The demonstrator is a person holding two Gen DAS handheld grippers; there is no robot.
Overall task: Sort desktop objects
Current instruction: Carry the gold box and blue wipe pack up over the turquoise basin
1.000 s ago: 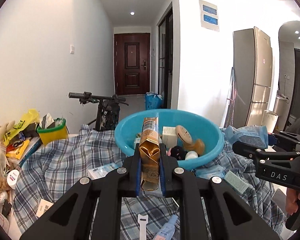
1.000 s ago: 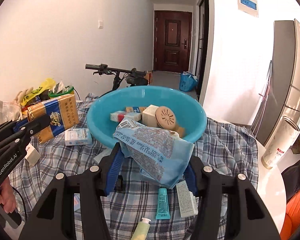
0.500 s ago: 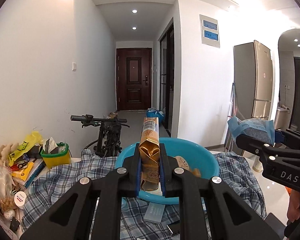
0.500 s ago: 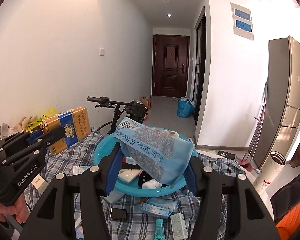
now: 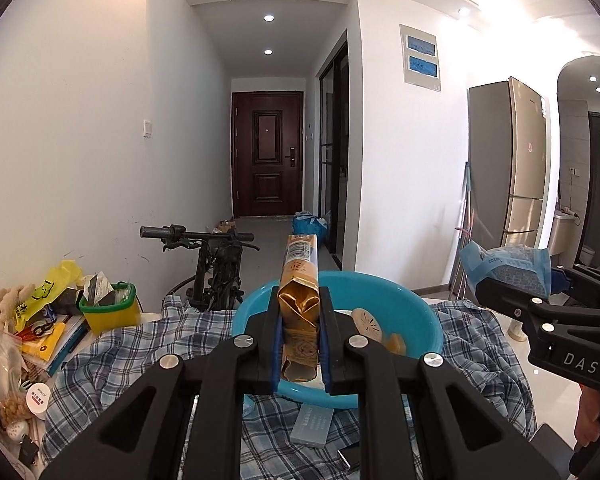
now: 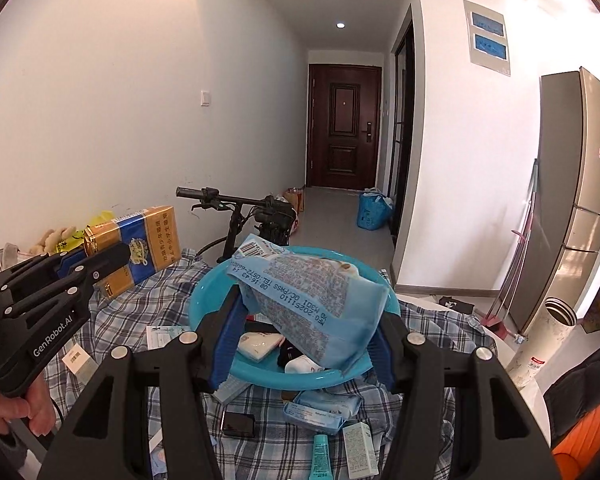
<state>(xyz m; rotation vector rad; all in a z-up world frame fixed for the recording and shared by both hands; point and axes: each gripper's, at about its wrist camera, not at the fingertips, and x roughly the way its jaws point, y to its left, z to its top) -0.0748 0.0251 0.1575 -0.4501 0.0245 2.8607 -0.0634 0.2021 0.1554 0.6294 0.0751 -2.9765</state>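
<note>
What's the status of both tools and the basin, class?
Left tool shut on gold carton. Right tool shut on blue pouch. Both above basin. Nothing blocking.

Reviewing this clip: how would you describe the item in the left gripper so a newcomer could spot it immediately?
Find the blue basin on the plaid cloth. Just left of it in the right wrist view, the left gripper is shut on a carton. It is gold with a blue band and crest, unlike the pale blue printed bag in the right gripper.
</note>
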